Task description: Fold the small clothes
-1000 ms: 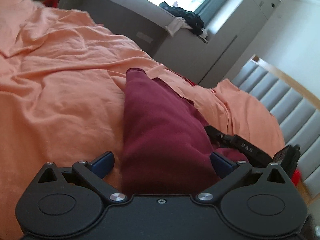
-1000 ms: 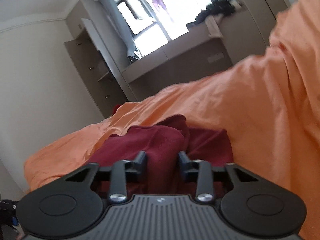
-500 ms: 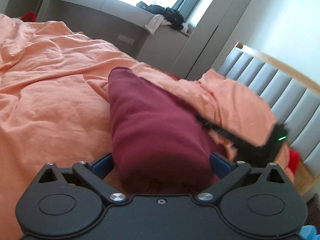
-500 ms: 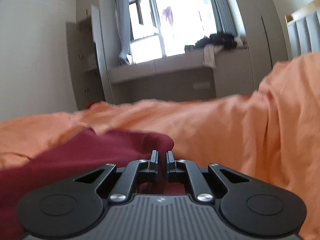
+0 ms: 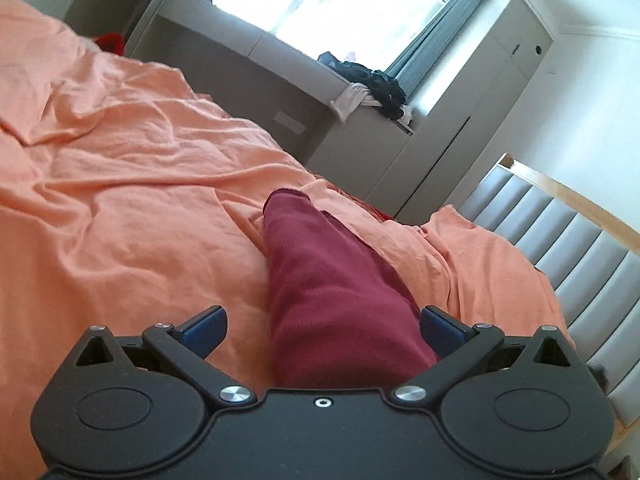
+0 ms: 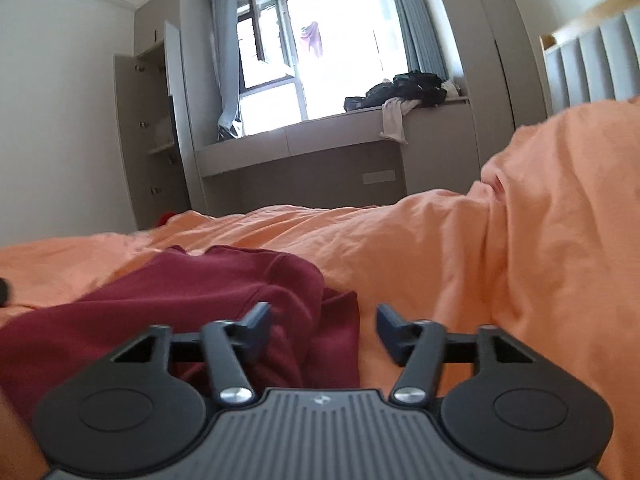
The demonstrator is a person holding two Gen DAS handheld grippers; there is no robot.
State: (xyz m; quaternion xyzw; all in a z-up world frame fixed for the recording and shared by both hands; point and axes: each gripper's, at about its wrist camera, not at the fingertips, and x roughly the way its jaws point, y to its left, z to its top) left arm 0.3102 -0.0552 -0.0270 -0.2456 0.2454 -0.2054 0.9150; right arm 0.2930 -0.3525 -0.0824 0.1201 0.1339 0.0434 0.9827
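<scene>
Since the earlier frame, right gripper (image 6: 322, 326) jaws have just been opening off the cloth; I am backing it away.

- One orange bedsheet (image 5: 120, 200), serving as folding surface.
- One maroon garment (image 5: 332, 292), lying folded on it.
- Left gripper (image 5: 322, 326), wide, straddling the garment's near end; I am gripping nothing.
- Right gripper: wide, fabric edge between, unpressed.

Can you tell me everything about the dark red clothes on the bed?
The dark red garment is soft, knit-looking cloth, folded into a long, narrow bundle with a hemmed far end. It lies on the rumpled orange sheet. The right wrist view shows thick, bunched layers. It runs between both grippers' open fingers; neither pinches it.
</scene>
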